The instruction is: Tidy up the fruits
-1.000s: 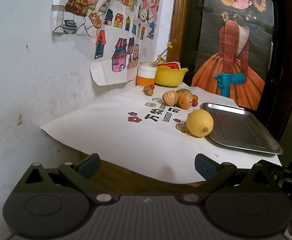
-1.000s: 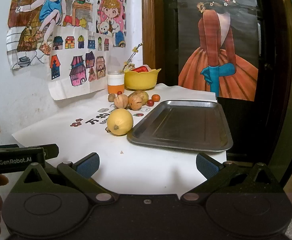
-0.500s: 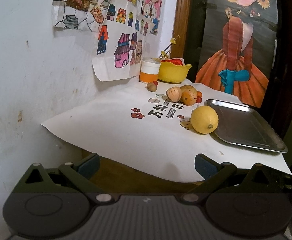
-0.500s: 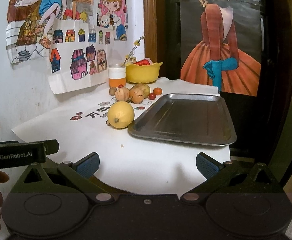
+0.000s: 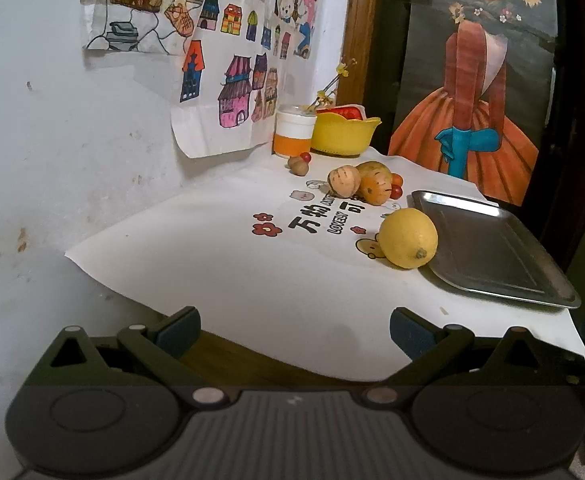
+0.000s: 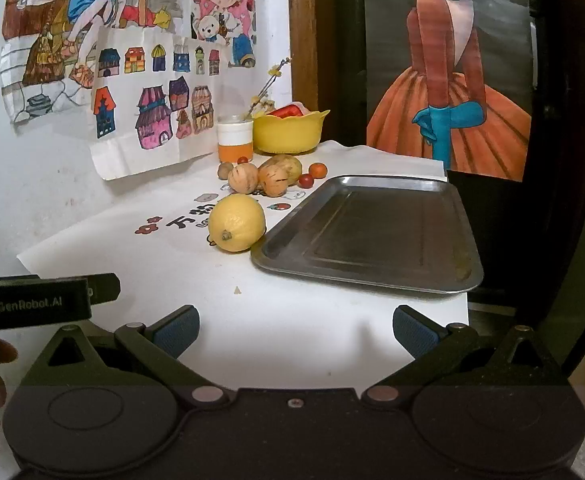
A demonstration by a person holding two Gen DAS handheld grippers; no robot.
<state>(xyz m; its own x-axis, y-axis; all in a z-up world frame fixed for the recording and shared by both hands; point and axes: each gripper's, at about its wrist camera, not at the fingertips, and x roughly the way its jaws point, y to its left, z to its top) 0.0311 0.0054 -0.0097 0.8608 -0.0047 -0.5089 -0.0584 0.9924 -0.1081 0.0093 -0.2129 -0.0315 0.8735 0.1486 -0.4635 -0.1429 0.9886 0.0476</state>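
A yellow lemon [image 5: 408, 238] [image 6: 236, 222] lies on the white table cover beside the steel tray [image 5: 488, 244] [image 6: 372, 232], which holds nothing. Behind it sit two striped tan fruits [image 5: 344, 180] [image 6: 274, 180], a brown nut-like fruit [image 5: 297, 166] and small red and orange fruits [image 6: 317, 170]. My left gripper [image 5: 294, 330] is open at the near table edge, well short of the lemon. My right gripper [image 6: 295, 330] is open over the near cover, in front of the tray. The left tool's body [image 6: 44, 300] shows at the right view's left edge.
A yellow bowl [image 5: 344, 136] [image 6: 288, 132] with red contents and a white-and-orange cup [image 5: 294, 136] stand at the back by the wall. Paper drawings [image 5: 228, 60] hang on the left wall. A dark door with a poster [image 6: 448, 80] rises behind the table.
Both grippers have moved forward and up toward the table, so the lemon and tray look larger and nearer. Nothing on the table has moved; both grippers stay open.
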